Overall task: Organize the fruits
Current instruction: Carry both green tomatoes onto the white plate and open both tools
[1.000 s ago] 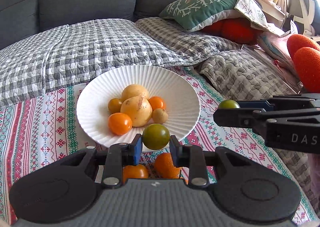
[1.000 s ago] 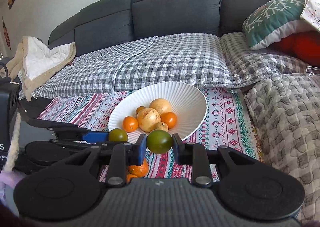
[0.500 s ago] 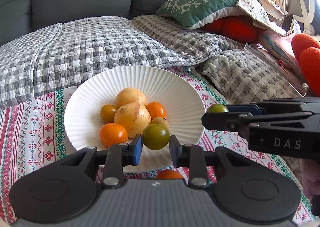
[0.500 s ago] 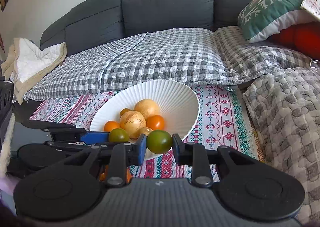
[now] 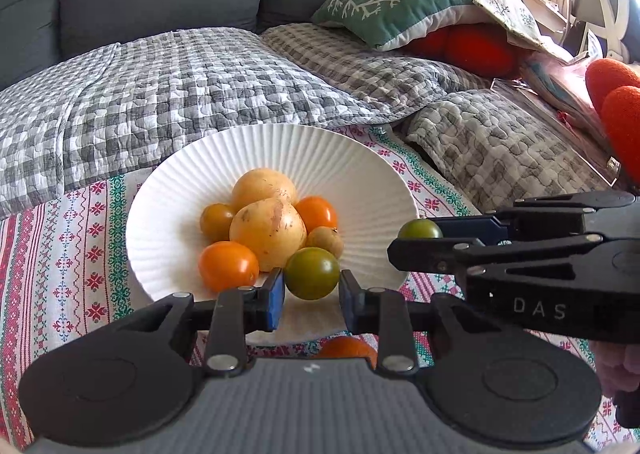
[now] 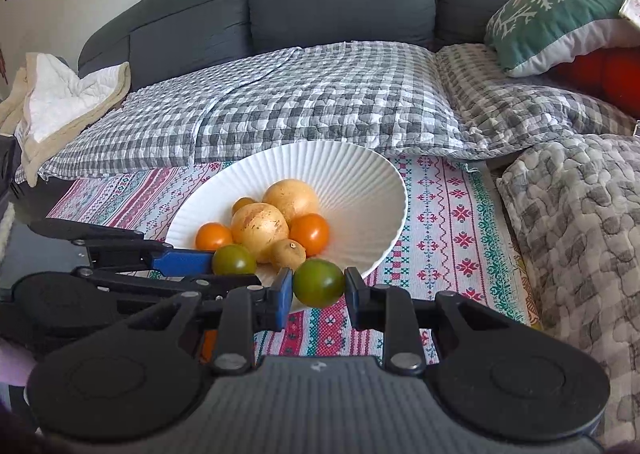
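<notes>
A white ribbed bowl sits on a patterned cloth and holds two yellow round fruits, orange tomatoes and a small brown fruit. My left gripper is shut on a green tomato over the bowl's near rim. My right gripper is shut on another green tomato just short of the bowl's front edge. Each gripper shows in the other's view, the right one with its tomato, the left one with its tomato.
An orange fruit lies on the cloth below the left gripper. Checked quilts cover the grey sofa behind. A green snowflake cushion and red cushions lie at the right, a cream blanket at the left.
Both grippers have moved forward toward the bowl with their green tomatoes. The left tomato is now over the bowl's rim, and the loose orange fruits have slid under the gripper body.
</notes>
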{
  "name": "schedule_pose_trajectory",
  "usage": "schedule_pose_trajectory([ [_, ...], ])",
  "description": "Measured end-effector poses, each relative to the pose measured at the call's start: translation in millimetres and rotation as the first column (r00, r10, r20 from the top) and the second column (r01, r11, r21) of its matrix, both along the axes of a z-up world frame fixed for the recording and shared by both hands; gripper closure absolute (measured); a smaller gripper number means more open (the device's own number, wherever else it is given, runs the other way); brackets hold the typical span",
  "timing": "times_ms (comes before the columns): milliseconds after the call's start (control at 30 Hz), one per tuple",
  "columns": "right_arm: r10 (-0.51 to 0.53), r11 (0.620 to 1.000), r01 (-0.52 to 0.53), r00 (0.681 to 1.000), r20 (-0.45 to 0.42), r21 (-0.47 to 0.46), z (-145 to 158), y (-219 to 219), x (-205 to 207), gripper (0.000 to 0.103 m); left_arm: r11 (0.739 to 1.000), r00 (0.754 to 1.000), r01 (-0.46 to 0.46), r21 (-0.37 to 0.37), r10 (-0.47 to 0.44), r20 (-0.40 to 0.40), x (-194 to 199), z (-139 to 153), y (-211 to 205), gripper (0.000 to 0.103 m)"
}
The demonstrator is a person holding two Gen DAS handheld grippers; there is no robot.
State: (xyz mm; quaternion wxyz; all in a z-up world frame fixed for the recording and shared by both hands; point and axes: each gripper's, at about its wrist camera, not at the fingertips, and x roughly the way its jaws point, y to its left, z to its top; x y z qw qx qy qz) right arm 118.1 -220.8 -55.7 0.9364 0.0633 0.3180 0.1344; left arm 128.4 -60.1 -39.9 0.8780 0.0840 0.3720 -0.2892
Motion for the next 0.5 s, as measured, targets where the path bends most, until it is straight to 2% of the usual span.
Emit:
schedule_pose_trajectory([
  [500,0.004,1.0,-0.004,1.0,0.019,-0.001,-1.4,3.4,8.6,0.078,1.0,1.0,-0.017,-0.001,0.017,-0.007,2.2,-0.9,3.8,0.08],
])
